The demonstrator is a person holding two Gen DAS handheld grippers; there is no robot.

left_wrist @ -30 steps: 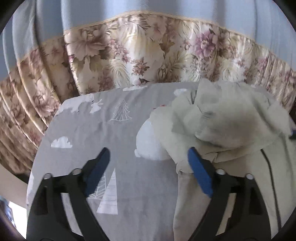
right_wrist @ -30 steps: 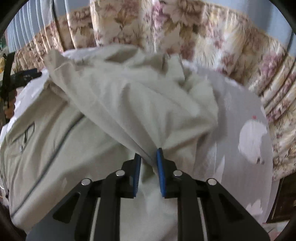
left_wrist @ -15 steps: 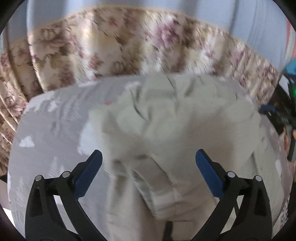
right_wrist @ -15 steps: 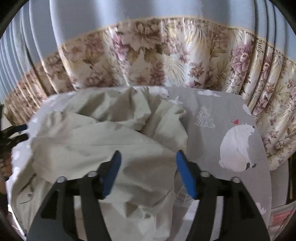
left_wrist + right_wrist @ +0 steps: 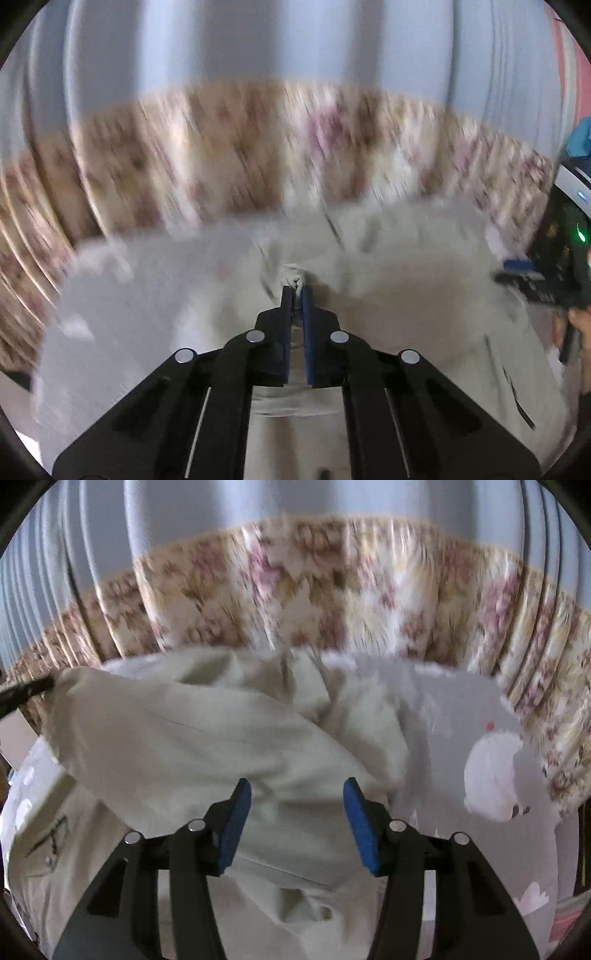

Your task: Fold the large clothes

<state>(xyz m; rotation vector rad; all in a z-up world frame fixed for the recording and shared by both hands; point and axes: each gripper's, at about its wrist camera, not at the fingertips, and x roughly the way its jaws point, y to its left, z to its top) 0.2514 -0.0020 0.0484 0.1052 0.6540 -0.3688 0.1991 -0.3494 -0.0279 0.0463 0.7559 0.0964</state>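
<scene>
My left tongs [image 5: 296, 291] pinch a bunched tuft of the soft, creased cream garment [image 5: 207, 746]; my right tongs [image 5: 297, 825] are spread over its rumpled folds on the grey printed sheet [image 5: 461, 716].

Home setting, likely bedroom or living room. Pleated curtain [image 5: 280, 590] hanging along back, pale blue above, floral band in pink and tan below. Grey cloth [image 5: 443, 738] with polar bear [image 5: 493, 775], trees and clouds covering flat surface. Cream garment [image 5: 192, 746] lying rumpled on it. Left view showing same, heavily blurred.
</scene>
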